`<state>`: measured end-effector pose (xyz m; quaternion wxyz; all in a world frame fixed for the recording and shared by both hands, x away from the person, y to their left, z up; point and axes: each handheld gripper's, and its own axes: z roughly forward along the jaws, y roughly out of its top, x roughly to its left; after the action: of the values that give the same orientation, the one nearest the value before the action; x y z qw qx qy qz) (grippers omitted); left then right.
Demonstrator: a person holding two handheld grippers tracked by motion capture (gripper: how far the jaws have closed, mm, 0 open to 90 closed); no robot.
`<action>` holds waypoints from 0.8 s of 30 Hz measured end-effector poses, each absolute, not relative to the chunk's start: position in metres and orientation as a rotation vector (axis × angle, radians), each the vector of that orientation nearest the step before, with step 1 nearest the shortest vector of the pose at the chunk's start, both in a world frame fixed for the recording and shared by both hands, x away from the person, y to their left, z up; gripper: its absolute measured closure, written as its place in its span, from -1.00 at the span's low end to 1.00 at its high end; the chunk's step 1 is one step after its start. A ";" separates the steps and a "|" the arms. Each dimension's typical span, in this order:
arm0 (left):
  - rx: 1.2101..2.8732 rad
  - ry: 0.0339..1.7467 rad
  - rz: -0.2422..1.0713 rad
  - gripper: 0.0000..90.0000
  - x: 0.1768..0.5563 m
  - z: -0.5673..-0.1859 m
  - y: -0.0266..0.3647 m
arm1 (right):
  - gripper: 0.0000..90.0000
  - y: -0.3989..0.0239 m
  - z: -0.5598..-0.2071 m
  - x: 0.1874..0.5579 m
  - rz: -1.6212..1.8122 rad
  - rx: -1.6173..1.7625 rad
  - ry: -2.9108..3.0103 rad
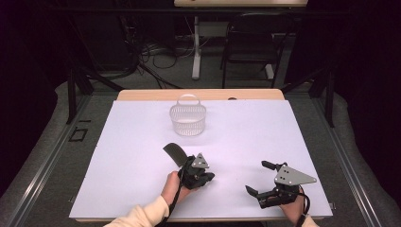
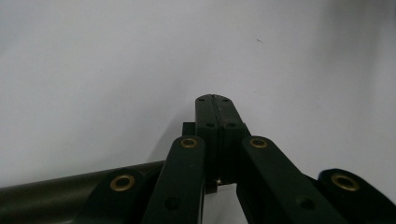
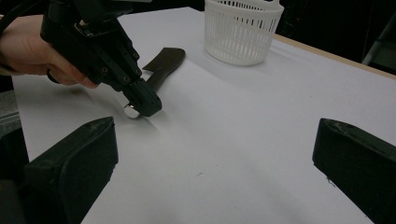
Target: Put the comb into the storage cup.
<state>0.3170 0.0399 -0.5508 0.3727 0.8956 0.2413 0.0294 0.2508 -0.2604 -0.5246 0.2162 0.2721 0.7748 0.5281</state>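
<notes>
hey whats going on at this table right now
A person holds a claw in each hand over a white-covered table. The left claw is shut on the handle end of a dark spatula-like tool, whose blade lies on the table pointing toward a white basket at the far side. The right claw sits open near the right front edge, with nothing between its jaws. The basket stands apart from the tool; whether anything is in it I cannot tell.
</notes>
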 end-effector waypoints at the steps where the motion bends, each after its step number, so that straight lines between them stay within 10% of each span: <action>1: 2.303 0.616 0.071 1.00 0.316 -0.550 0.041 | -1.00 -0.261 -0.525 0.251 1.464 0.754 2.147; 24: 2.377 0.610 0.001 1.00 0.310 -0.551 0.054 | -1.00 -0.261 -0.525 0.251 1.465 0.754 2.141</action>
<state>0.3099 0.0543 -0.5509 0.3368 0.9120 0.2340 0.0002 0.2514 -0.2614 -0.5245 0.2183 0.2723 0.7735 0.5290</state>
